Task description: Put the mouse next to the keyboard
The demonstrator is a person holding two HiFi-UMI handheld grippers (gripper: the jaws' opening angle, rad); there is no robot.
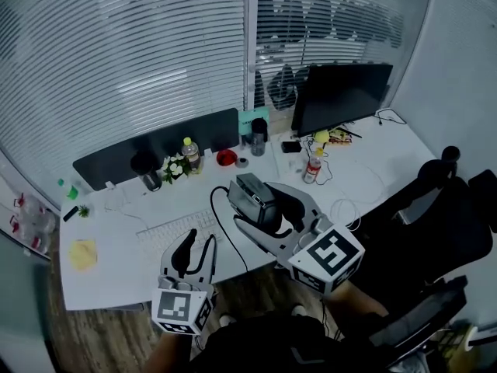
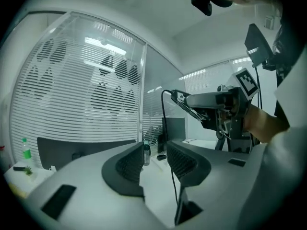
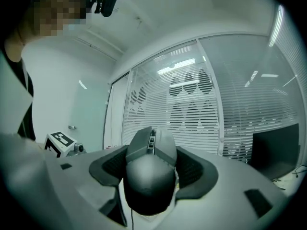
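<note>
My right gripper [image 1: 255, 202] is shut on a grey wired mouse [image 1: 250, 189], held in the air above the white desk [image 1: 116, 208]. In the right gripper view the mouse [image 3: 151, 186] fills the gap between the pads of my right gripper [image 3: 151, 164]. Its black cable [image 1: 217, 208] loops down off the desk's front edge. A white keyboard [image 1: 175, 230] lies on the desk just left of the mouse. My left gripper [image 1: 198, 247] hovers at the keyboard's near edge, open, with the cable [image 2: 165, 123] hanging by its jaws [image 2: 154, 159].
A black monitor [image 1: 342, 95] stands at the back right, with a bottle [image 1: 313, 165] and loose cables before it. A dark divider panel [image 1: 155, 146], another bottle [image 1: 190, 154], a mug [image 1: 147, 179] and a red object [image 1: 226, 158] line the back. A black office chair [image 1: 443, 224] sits right.
</note>
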